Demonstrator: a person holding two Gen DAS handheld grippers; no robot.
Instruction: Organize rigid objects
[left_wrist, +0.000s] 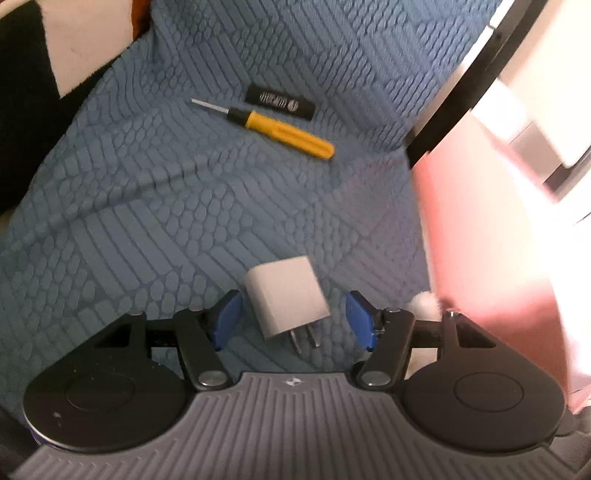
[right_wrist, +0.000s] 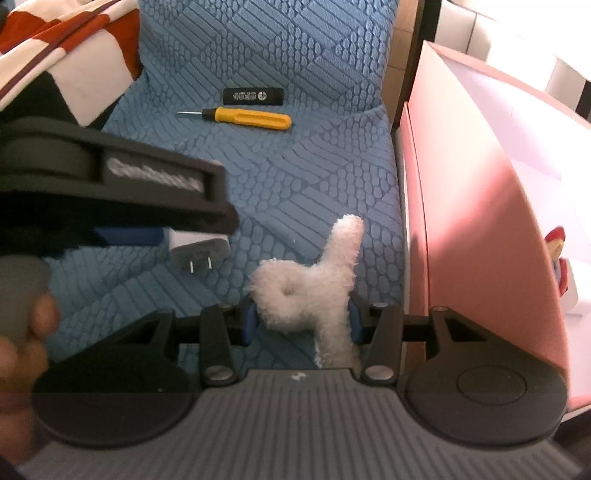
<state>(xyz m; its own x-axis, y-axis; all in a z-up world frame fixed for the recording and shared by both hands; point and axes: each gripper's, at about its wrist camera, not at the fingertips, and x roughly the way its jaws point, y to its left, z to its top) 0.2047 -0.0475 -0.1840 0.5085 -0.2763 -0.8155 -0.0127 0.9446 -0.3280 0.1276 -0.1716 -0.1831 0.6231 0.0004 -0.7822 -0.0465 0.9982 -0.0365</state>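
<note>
A white plug adapter (left_wrist: 287, 296) lies on the blue quilted cover, prongs toward me, between the blue pads of my open left gripper (left_wrist: 293, 319); the pads stand clear of it on both sides. It also shows in the right wrist view (right_wrist: 199, 251), partly under the left gripper's body (right_wrist: 110, 192). My right gripper (right_wrist: 300, 319) has its pads against a fluffy white toy (right_wrist: 314, 284). A yellow screwdriver (left_wrist: 280, 129) and a black flat stick with white print (left_wrist: 281, 102) lie farther back.
A pink box (right_wrist: 480, 206) stands open along the right side, close to the right gripper. A red, white and black blanket (right_wrist: 74, 44) lies at the back left. The blue cover (left_wrist: 147, 206) spans the surface.
</note>
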